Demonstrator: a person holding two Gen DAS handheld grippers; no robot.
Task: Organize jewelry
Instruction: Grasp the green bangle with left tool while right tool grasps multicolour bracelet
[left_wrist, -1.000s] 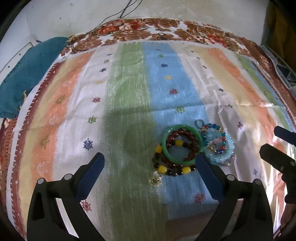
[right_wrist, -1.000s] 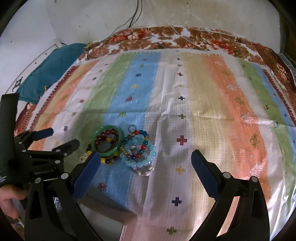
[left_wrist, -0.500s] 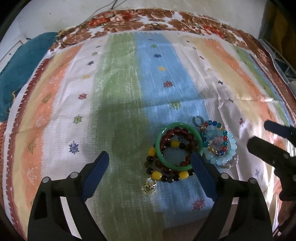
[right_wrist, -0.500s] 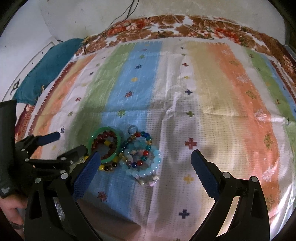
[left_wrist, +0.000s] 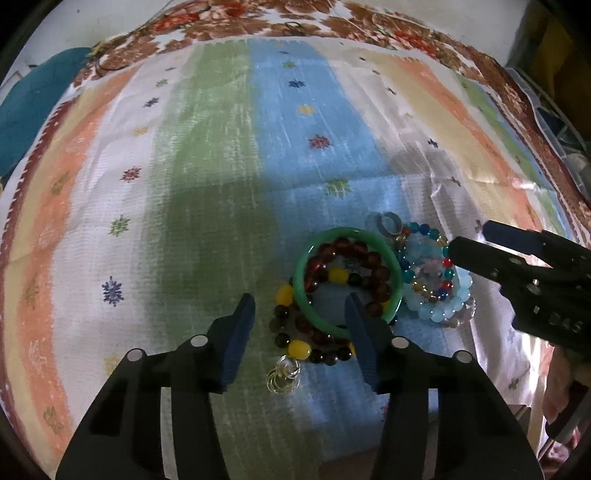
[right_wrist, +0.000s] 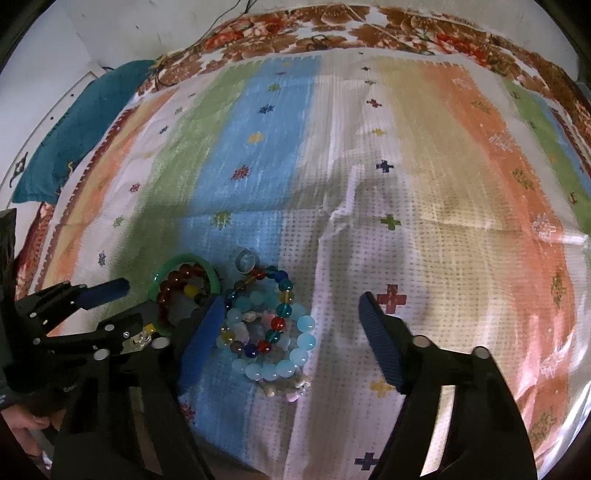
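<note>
A pile of jewelry lies on the striped cloth (left_wrist: 221, 184). My left gripper (left_wrist: 300, 299) hangs just over it with its jaws closing. Between them are the near rim of the green bangle (left_wrist: 345, 232) and a dark bracelet with yellow beads (left_wrist: 299, 349). No pad visibly presses. A red-brown bead bracelet (left_wrist: 347, 245) lies inside the bangle. My right gripper (right_wrist: 291, 299) is closing around the light blue bracelet (right_wrist: 273, 369) and a multicoloured one (right_wrist: 284, 284). Its left pad is at the beads and its right pad stands apart.
A grey ring (right_wrist: 245, 260) lies just beyond the bracelets and small silver rings (left_wrist: 282, 378) lie nearest me. A teal cloth (right_wrist: 74, 122) sits at the far left beside the floral border (right_wrist: 332, 26). A hand (right_wrist: 18, 424) holds the left gripper (right_wrist: 139, 294).
Both grippers have sunk toward the jewelry pile and their jaws have narrowed a lot. The left now straddles the bangle's rim, the right the blue bracelets.
</note>
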